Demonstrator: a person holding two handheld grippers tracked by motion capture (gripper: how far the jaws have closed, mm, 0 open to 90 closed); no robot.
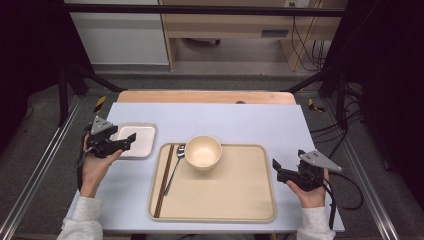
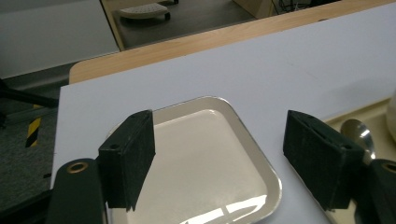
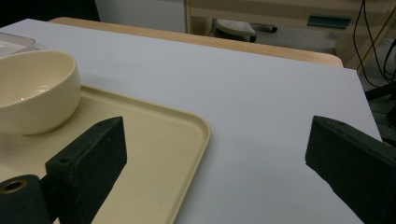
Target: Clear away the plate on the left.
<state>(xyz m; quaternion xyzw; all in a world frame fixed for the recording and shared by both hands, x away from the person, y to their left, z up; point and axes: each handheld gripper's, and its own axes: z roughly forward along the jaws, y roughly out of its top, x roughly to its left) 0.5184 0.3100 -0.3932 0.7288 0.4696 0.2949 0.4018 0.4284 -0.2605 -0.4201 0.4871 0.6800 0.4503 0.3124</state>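
Note:
A cream bowl (image 1: pixel 203 152) stands at the back of a beige tray (image 1: pixel 235 192). Left of the bowl on the tray lie a metal spoon (image 1: pixel 175 167) and dark chopsticks (image 1: pixel 164 180). A small square silver dish (image 1: pixel 142 137) sits on the table left of the tray. My left gripper (image 1: pixel 129 141) hovers at the dish's left side, open, with the dish (image 2: pixel 201 158) seen between its jaws and nothing gripped. My right gripper (image 1: pixel 275 167) rests just right of the tray, open and empty; its view shows the tray's corner (image 3: pixel 154 154) and the bowl (image 3: pixel 32 91).
The white tabletop (image 1: pixel 260 125) has free room behind and to the right of the tray. A wooden edge (image 1: pixel 205 96) runs along the back. Black frame posts and cables (image 1: pixel 345 135) stand beside the table on the floor.

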